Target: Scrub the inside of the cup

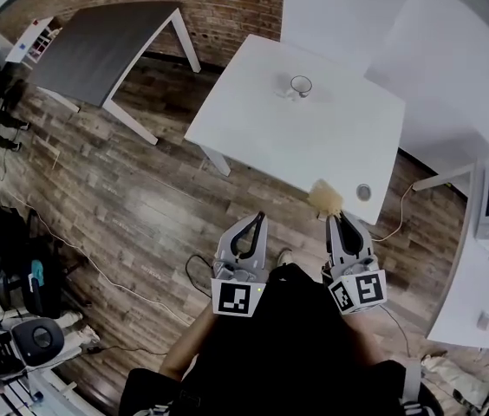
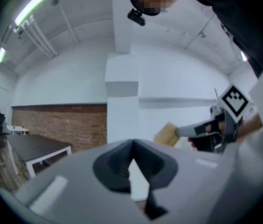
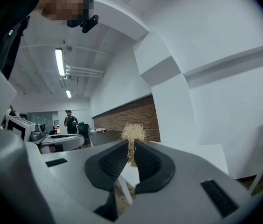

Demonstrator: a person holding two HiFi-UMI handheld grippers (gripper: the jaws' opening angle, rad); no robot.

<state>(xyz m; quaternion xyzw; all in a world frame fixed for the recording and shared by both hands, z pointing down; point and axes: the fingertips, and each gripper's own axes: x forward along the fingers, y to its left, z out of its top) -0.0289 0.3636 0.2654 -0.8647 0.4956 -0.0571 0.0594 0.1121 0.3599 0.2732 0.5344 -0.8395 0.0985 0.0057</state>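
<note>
Head view looks steeply down on a white desk (image 1: 253, 137). The cup (image 1: 301, 86), a small clear glass, stands upright toward 12 o'clock of the picture, alone on the far half of the desk. Both grippers are at 6 o'clock, over the wooden floor, well apart from the cup. The left gripper (image 1: 257, 217) has its jaws pressed together. The right gripper (image 1: 335, 217) carries a tan scrubber (image 1: 324, 198) at its tip, near the desk edge. A small round thing (image 1: 363, 192) lies at the desk's 5 o'clock corner, just beside the scrubber's path.

Left gripper view shows its own jaws (image 2: 132, 143) closed on nothing. The right gripper (image 2: 187, 132) and the scrubber (image 2: 166, 135) are at 3 o'clock.

Right gripper view shows the jaws (image 3: 130, 147) pinching the scrubber (image 3: 133, 133). Only the lower stem is between the pads, and the fibrous head sticks out above them.

I judge the step is the approach to the cup. To do it well, the left gripper should spread before it arrives, then take the cup low on its wall so it cannot tip or slide. The right one should come from above, straight into the mouth, and keep its firm pinch, because the grip on the scrubber is narrow and it may twist when rubbing.
</note>
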